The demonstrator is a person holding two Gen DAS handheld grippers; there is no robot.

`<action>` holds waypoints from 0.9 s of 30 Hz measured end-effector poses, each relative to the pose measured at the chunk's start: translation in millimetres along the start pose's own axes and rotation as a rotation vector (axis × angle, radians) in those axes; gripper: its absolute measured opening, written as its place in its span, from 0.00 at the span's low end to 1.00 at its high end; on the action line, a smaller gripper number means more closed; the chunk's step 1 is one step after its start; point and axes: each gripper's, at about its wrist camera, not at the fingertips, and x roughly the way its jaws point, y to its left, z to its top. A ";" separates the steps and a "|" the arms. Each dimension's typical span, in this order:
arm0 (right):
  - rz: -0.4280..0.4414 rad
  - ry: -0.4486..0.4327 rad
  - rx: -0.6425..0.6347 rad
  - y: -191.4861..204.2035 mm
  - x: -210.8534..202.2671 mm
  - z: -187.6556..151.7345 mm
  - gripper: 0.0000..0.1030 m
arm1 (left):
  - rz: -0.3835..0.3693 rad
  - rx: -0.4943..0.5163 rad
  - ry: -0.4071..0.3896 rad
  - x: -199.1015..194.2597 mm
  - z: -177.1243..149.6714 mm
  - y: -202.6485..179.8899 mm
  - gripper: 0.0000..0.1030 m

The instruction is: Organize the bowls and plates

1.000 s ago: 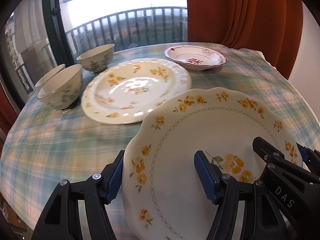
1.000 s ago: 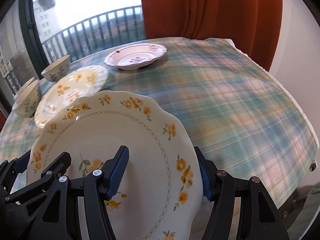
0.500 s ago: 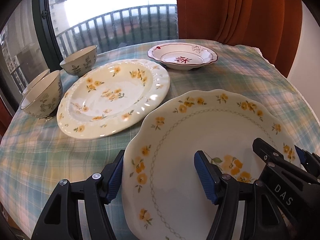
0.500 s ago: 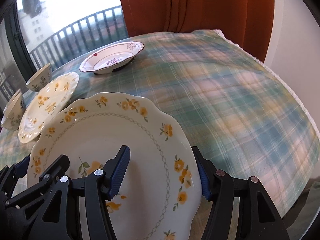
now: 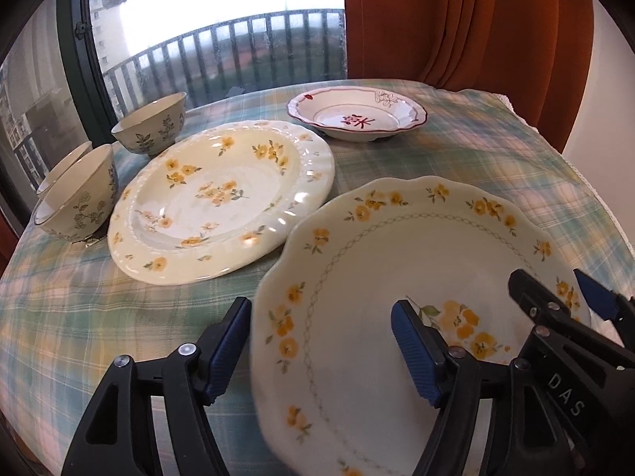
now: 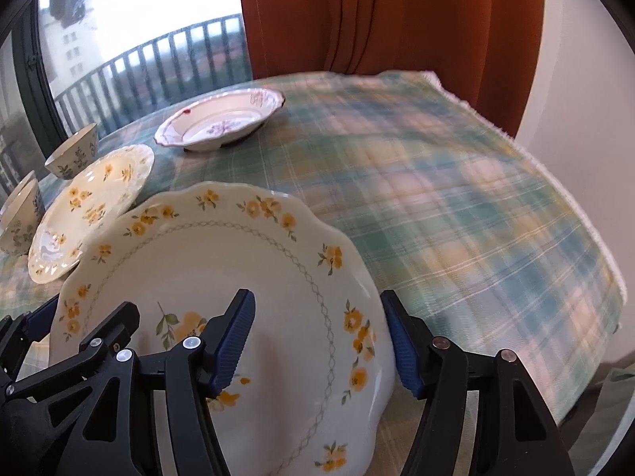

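Observation:
A scalloped cream plate with yellow flowers lies low over the plaid tablecloth, with a gripper at each side. My left gripper straddles its left rim. Its jaws are opening, and a sliver of cloth shows between the outer pad and the rim. My right gripper straddles the right rim, jaws also opening, its outer pad still against the edge. A ribbed flowered plate lies just beyond on the left. A red-trimmed shallow bowl sits at the back.
Three leaf-patterned bowls stand at the far left: one at the back, one nearer, and a third half hidden behind it. The cloth's fringed edge drops off on the right. An orange curtain and a window stand behind.
Both grippers and the scalloped plate shifted right relative to the other dishes, then stopped. The left jaws have spread slightly, and the plate's left rim has drawn away from the outer pad.

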 end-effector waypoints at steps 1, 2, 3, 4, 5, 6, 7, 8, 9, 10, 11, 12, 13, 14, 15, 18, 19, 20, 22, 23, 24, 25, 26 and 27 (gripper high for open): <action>-0.006 -0.005 0.003 0.4 -2.3 0.2 0.69 | 0.001 -0.003 -0.006 -2.6 -0.4 3.0 0.78; -0.009 -0.012 0.012 0.7 -6.4 0.1 0.71 | 0.000 -0.006 -0.013 -5.2 -0.8 6.1 0.82; -0.009 -0.016 0.019 1.2 -9.4 0.1 0.74 | -0.001 -0.008 -0.022 -9.2 -1.7 10.7 0.83; -0.011 -0.025 0.027 2.1 -14.4 -0.2 0.75 | -0.002 -0.007 -0.029 -12.1 -2.4 13.6 0.85; -0.013 -0.034 0.030 3.5 -18.3 -0.7 0.78 | -0.001 -0.005 -0.040 -16.9 -4.0 18.4 0.87; -0.015 -0.043 0.029 5.9 -22.6 -1.3 0.80 | 0.003 -0.005 -0.049 -20.1 -5.0 22.3 0.88; -0.015 -0.050 0.027 8.9 -26.5 -1.9 0.81 | 0.006 -0.007 -0.056 -23.1 -6.1 26.4 0.90; -0.013 -0.059 0.023 13.0 -31.6 -2.8 0.82 | 0.013 -0.014 -0.063 -27.6 -8.0 32.6 0.90; -0.011 -0.065 0.019 16.9 -35.8 -3.6 0.83 | 0.017 -0.022 -0.066 -31.0 -9.3 38.5 0.90; -0.010 -0.069 0.015 21.4 -39.6 -4.1 0.83 | 0.018 -0.031 -0.070 -34.7 -10.5 43.0 0.90; -0.010 -0.078 0.010 27.1 -44.8 -4.7 0.83 | 0.018 -0.037 -0.079 -39.2 -12.3 48.3 0.90; -0.008 -0.086 0.003 32.6 -49.8 -4.9 0.83 | 0.020 -0.042 -0.089 -43.9 -14.3 53.5 0.91; -0.005 -0.094 -0.004 37.7 -54.4 -5.6 0.83 | 0.022 -0.047 -0.095 -47.1 -15.3 58.0 0.91; -0.002 -0.101 -0.010 42.1 -58.4 -5.9 0.83 | 0.024 -0.058 -0.105 -52.2 -17.2 65.0 0.92; 0.003 -0.112 -0.018 48.1 -63.9 -6.3 0.83 | 0.025 -0.068 -0.112 -56.1 -18.6 71.0 0.92; 0.012 -0.127 -0.032 61.3 -75.3 -7.3 0.83 | 0.027 -0.091 -0.125 -66.7 -22.2 87.6 0.94; 0.020 -0.131 -0.034 66.9 -79.7 -7.3 0.83 | 0.030 -0.097 -0.130 -70.0 -23.2 92.6 0.94; 0.028 -0.133 -0.035 70.8 -82.2 -7.3 0.83 | 0.034 -0.101 -0.136 -72.9 -23.8 96.8 0.94; 0.044 -0.135 -0.038 78.9 -86.8 -6.8 0.83 | 0.041 -0.109 -0.149 -79.2 -24.0 107.4 0.95; 0.052 -0.137 -0.039 83.7 -89.7 -5.8 0.83 | 0.045 -0.113 -0.154 -81.5 -23.0 111.9 0.95; 0.057 -0.141 -0.039 87.1 -91.8 -5.0 0.83 | 0.046 -0.116 -0.158 -83.3 -21.7 115.8 0.96; 0.064 -0.148 -0.041 92.1 -94.7 -3.5 0.83 | 0.047 -0.119 -0.163 -84.8 -21.0 118.8 0.96; 0.067 -0.152 -0.042 94.8 -95.9 -2.1 0.83 | 0.049 -0.118 -0.167 -85.5 -19.4 121.6 0.96; 0.069 -0.155 -0.042 97.6 -96.6 -0.6 0.83 | 0.051 -0.116 -0.171 -86.3 -18.0 123.5 0.96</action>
